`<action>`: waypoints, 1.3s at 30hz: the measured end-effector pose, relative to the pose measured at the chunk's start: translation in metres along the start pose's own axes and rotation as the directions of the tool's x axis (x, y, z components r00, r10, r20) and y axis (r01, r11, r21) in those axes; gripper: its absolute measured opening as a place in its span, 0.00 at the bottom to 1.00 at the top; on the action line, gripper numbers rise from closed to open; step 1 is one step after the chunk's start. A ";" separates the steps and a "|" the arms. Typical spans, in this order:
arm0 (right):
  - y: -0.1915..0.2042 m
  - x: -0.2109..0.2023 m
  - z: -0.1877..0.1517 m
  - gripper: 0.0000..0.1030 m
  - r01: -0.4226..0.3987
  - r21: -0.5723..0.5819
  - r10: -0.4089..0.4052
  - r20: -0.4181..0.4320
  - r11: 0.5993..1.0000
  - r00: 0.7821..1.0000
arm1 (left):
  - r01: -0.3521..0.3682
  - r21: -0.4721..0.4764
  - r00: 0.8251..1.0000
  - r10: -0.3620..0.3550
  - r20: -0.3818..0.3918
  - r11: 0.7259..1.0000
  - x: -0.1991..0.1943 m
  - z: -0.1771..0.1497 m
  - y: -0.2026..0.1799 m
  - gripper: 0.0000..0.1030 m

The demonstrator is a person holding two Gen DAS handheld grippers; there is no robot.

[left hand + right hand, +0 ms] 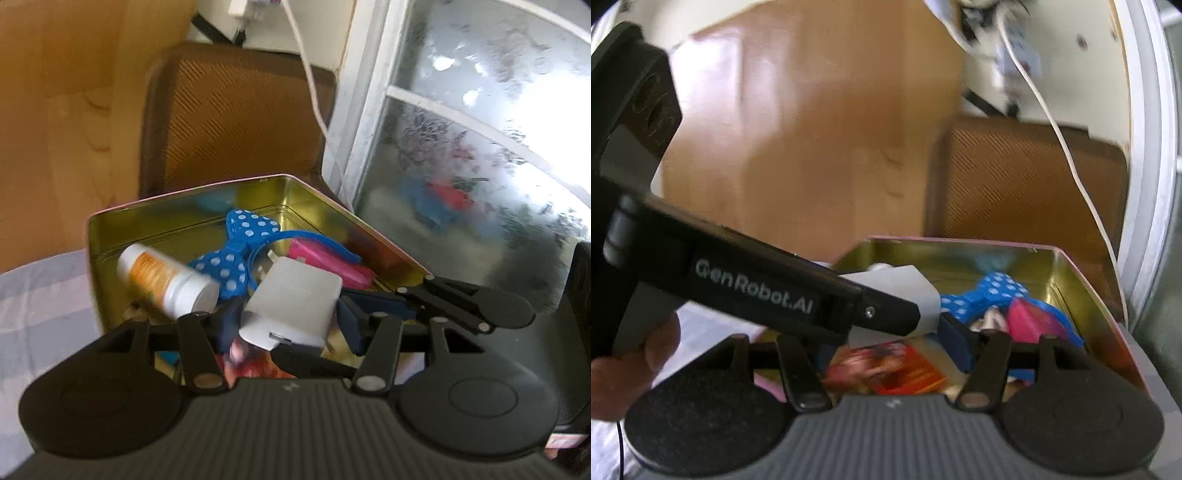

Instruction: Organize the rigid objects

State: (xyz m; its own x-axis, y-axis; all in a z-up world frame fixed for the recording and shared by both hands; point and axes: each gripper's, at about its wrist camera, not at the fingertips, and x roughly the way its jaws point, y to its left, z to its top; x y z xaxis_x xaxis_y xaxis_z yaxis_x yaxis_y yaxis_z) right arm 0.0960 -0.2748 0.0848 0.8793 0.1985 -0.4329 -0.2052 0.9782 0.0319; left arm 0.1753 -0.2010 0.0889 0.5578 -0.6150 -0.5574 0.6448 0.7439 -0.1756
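Left tongs [288,317] clamp the white charger [291,306] over the gold tin [155,221], at its 6 o'clock. Right tongs [897,354] gape empty. Release low, beside the pill bottle [166,282].

Gold-lined tin [177,225], open, pink rim: holds white bottle w/ orange label [166,280] lying tilted at left wall. Blue polka-dot bow [236,254] at centre; white charger [295,306] near front, pink case [328,262] right of it.
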 end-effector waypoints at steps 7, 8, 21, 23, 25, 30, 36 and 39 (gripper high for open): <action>-0.036 0.043 -0.006 0.57 0.053 0.032 -0.050 -0.072 0.998 0.996 | -0.142 -0.081 0.990 0.140 -0.031 0.987 0.026 0.006 0.021 0.58; -0.038 0.037 -0.011 0.57 0.050 0.054 -0.047 -0.057 0.997 0.997 | -0.149 -0.081 0.989 0.147 -0.029 0.986 0.021 0.003 0.022 0.59; -0.025 -0.049 -0.027 0.57 0.066 0.191 -0.079 0.061 0.979 0.995 | -0.309 -0.035 0.947 0.311 0.079 0.951 -0.080 -0.041 -0.004 0.62; -0.016 -0.060 -0.028 0.58 0.065 0.201 -0.082 0.074 0.977 0.994 | -0.333 -0.046 0.938 0.335 0.086 0.942 -0.096 -0.052 -0.009 0.65; -0.006 -0.073 -0.030 0.61 0.066 0.215 -0.087 0.086 0.974 0.993 | -0.349 -0.059 0.931 0.353 0.092 0.935 -0.113 -0.064 -0.011 0.70; 0.023 -0.098 -0.041 0.72 0.058 0.254 -0.087 0.105 0.965 0.991 | -0.421 -0.095 0.894 0.430 0.125 0.902 -0.149 -0.095 -0.009 0.88; 0.059 -0.120 -0.058 0.90 0.053 0.277 -0.085 0.104 0.959 0.991 | -0.512 -0.148 0.838 0.530 0.131 0.846 -0.181 -0.123 -0.003 0.99; 0.073 -0.128 -0.062 0.98 0.057 0.280 -0.090 0.105 0.958 0.990 | -0.561 -0.137 0.805 0.577 0.138 0.816 -0.191 -0.132 -0.004 1.00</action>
State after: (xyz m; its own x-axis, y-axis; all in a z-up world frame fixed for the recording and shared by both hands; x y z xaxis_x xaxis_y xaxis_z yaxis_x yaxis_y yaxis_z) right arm -0.0578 -0.2326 0.0867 0.9344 0.1150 -0.3372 -0.0258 0.9658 0.2579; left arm -0.0026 -0.0524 0.0887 0.8931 -0.1021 -0.4380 0.1416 0.9882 0.0584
